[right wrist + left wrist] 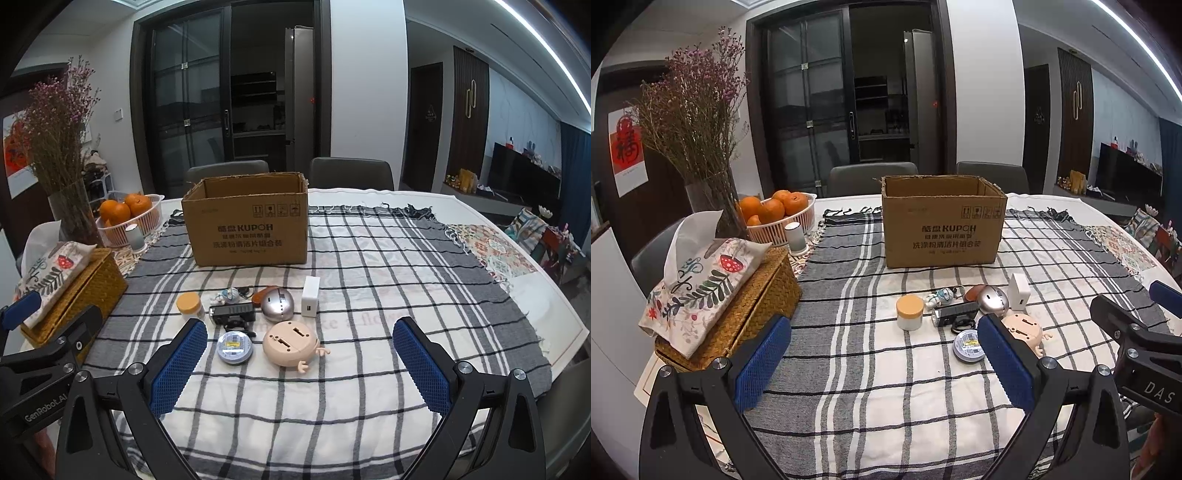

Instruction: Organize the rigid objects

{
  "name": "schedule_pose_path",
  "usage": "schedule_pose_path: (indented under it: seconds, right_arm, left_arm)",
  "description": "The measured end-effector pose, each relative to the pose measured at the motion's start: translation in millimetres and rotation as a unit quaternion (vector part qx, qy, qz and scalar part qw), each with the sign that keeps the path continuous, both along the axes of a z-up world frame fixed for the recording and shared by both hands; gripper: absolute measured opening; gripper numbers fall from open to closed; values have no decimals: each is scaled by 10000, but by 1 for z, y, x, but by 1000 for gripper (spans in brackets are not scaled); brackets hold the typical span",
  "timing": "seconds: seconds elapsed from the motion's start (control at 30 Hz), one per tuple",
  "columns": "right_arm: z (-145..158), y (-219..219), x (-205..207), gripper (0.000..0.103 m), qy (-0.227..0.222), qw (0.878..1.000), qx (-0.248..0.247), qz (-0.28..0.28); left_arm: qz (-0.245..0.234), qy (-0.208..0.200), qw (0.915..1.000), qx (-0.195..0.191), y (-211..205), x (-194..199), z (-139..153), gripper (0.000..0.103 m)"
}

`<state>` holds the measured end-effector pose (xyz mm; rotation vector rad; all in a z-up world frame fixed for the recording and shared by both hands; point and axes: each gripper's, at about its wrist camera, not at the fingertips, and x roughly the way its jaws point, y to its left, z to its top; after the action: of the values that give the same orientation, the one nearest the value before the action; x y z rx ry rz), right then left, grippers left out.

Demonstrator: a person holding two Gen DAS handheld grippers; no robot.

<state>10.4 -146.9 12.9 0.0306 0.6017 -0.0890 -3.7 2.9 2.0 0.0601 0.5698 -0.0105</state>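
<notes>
Round white table (480, 206), mostly covered by a grey-and-white checked cloth (388, 266); a patterned mat (491, 251) shows at the cloth's right edge. On the cloth: open cardboard box (251, 229) at the back, small items clustered in front of it. Left of the cloth: wicker box (757, 306), basket of oranges (783, 218), glass vase (713, 206).
</notes>
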Motion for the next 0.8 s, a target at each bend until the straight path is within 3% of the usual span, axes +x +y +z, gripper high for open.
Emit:
schedule_pose_path:
  seconds: [0.8]
  right_arm:
    - [1,1,0,102,-31,10000,-30,-22]
  left_arm:
    - [12,-29,10000,38,0,0,1,103]
